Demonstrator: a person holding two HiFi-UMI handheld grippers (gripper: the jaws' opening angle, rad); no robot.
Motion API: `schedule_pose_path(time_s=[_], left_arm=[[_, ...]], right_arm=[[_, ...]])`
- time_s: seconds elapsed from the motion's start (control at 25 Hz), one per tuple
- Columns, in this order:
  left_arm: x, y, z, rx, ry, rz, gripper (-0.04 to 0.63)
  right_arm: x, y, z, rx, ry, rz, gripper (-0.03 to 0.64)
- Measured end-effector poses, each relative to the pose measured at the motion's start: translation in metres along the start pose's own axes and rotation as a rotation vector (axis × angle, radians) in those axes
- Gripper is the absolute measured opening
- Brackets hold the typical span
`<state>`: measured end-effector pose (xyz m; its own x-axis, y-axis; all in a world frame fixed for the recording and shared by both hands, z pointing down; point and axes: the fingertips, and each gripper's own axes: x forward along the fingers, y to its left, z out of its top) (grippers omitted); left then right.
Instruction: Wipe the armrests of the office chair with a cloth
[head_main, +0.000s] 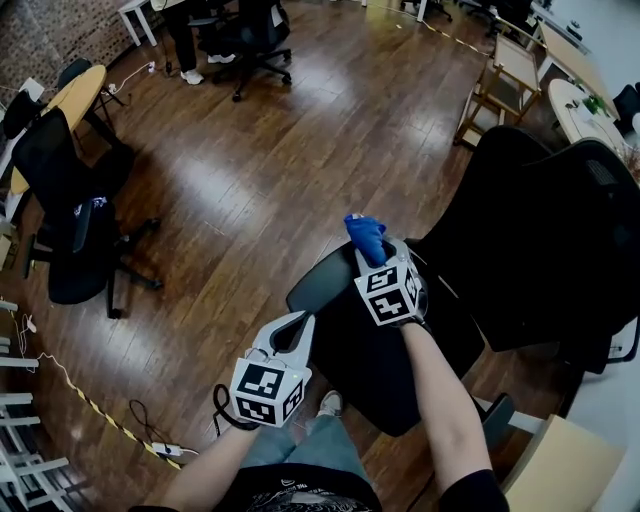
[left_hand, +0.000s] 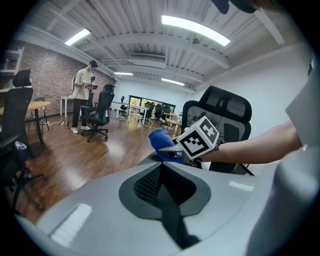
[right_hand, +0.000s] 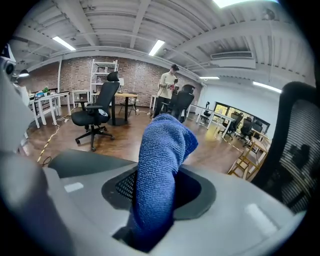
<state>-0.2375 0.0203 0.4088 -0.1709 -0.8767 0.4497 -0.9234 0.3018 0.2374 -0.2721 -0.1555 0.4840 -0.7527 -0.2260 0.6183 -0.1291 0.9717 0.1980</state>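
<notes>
The black office chair (head_main: 545, 235) stands to the right in the head view, its seat (head_main: 345, 345) under both grippers and one armrest (head_main: 497, 417) low at the right. My right gripper (head_main: 368, 250) is shut on a blue cloth (head_main: 365, 234), held up in the air over the seat's front edge. In the right gripper view the cloth (right_hand: 159, 165) stands up out of the closed jaws. My left gripper (head_main: 290, 326) hovers lower left of the seat, shut with nothing in it. The left gripper view shows the cloth (left_hand: 160, 142) and the chair's backrest (left_hand: 221, 111) ahead.
Another black office chair (head_main: 72, 215) stands at the left by a round wooden table (head_main: 78, 92). A person (head_main: 184, 38) and a further chair (head_main: 252, 38) are at the far end. A wooden step frame (head_main: 500, 88) is at the upper right. A cable with a power strip (head_main: 160, 448) lies on the floor.
</notes>
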Motion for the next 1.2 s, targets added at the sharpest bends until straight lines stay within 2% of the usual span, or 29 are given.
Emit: schedule_pose_path(time_s=[0.24, 0.64, 1.0, 1.2], left_arm=[[0.003, 0.020, 0.009, 0.051, -0.007, -0.012, 0.005], [0.028, 0.076, 0.035, 0.090, -0.006, -0.144, 0.005], [0.048, 0.099, 0.054, 0.107, 0.010, -0.259, 0.005], [0.060, 0.098, 0.058, 0.114, 0.022, -0.317, 0.005]], right_arm=[[-0.012, 0.047, 0.003, -0.006, 0.026, 0.039, 0.146], [-0.023, 0.136, 0.012, 0.066, 0.049, 0.039, 0.146], [-0.034, 0.181, 0.023, 0.262, 0.032, -0.050, 0.146], [-0.038, 0.188, 0.026, 0.310, 0.030, -0.072, 0.146]])
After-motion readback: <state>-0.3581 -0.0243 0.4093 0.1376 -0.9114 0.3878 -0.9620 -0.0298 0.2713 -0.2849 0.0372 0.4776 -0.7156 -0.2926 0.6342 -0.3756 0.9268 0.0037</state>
